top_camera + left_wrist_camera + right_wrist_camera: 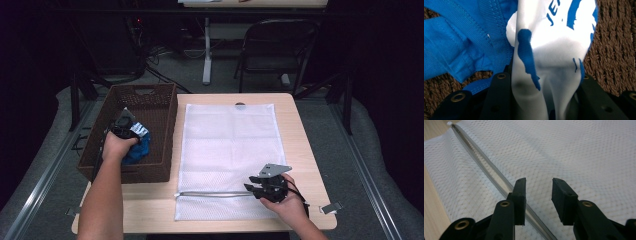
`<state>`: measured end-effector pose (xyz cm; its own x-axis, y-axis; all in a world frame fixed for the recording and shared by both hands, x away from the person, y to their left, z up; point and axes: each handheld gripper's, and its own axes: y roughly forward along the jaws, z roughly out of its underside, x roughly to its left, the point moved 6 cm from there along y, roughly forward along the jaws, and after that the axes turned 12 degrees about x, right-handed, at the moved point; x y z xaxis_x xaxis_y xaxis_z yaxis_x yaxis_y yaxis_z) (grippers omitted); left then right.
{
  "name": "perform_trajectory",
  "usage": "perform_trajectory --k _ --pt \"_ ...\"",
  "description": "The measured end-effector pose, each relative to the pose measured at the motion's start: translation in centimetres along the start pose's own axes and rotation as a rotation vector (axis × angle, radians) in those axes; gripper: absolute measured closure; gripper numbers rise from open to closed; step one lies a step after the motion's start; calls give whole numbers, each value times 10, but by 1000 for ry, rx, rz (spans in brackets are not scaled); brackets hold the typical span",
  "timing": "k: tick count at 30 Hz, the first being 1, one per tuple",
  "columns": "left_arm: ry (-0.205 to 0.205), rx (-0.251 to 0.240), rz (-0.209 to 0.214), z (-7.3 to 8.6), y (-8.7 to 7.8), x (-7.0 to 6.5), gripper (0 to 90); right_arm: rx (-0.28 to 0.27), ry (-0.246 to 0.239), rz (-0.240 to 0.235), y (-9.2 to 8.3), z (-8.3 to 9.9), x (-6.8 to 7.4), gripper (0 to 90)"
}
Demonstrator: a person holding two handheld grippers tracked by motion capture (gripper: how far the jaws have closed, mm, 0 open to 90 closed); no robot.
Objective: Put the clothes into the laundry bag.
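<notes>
White mesh laundry bag (230, 155) lies flat on the pale wood worktop (300, 145), covering most of the centre. Bare wood strips run along its 3 o'clock edge and below its 6 o'clock edge; a thin strip at 9 o'clock separates it from the basket. The bag is a plain rectangle of fine honeycomb weave. Its grey zipper (212, 194) runs parallel to the near edge, just inside it.

Right gripper (257, 187) sits at about 5 o'clock on the worktop, at the zipper's right end, low over the mesh. In the right gripper view its jaws stand partly open with a clear gap; nothing is between the pads, only mesh underneath. The zipper (499, 178) passes under the left-hand jaw and its white end stop is up at 11 o'clock.

Brown woven basket (131, 131) hangs off the worktop's 9 o'clock edge, rectangular, coarse wicker, handle cut-out in the far wall. Left gripper (134, 131) is inside it, close to the right wall. Its jaws are closed on a blue-and-white garment (549, 50): smooth white printed knit pinched between the pads, ribbed blue hems spilling to 10 o'clock over the basket floor.
</notes>
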<state>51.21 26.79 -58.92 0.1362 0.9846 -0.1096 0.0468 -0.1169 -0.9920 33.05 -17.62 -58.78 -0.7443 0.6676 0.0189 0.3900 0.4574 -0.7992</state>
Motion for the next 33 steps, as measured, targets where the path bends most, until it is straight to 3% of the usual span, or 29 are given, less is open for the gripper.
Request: perform_trajectory --k 6,12,25,33 --pt "1 0 0 0 0 0 653 19 -22 -43 19 -5 13 653" --pt "5 1 1 0 0 1 653 52 -58 -53 32 -7 19 653" --pt "3 -1 6 0 0 1 652 76 -80 -79 43 -3 24 645" --pt "4 -1 6 0 0 1 652 69 -124 -70 46 -2 26 661"
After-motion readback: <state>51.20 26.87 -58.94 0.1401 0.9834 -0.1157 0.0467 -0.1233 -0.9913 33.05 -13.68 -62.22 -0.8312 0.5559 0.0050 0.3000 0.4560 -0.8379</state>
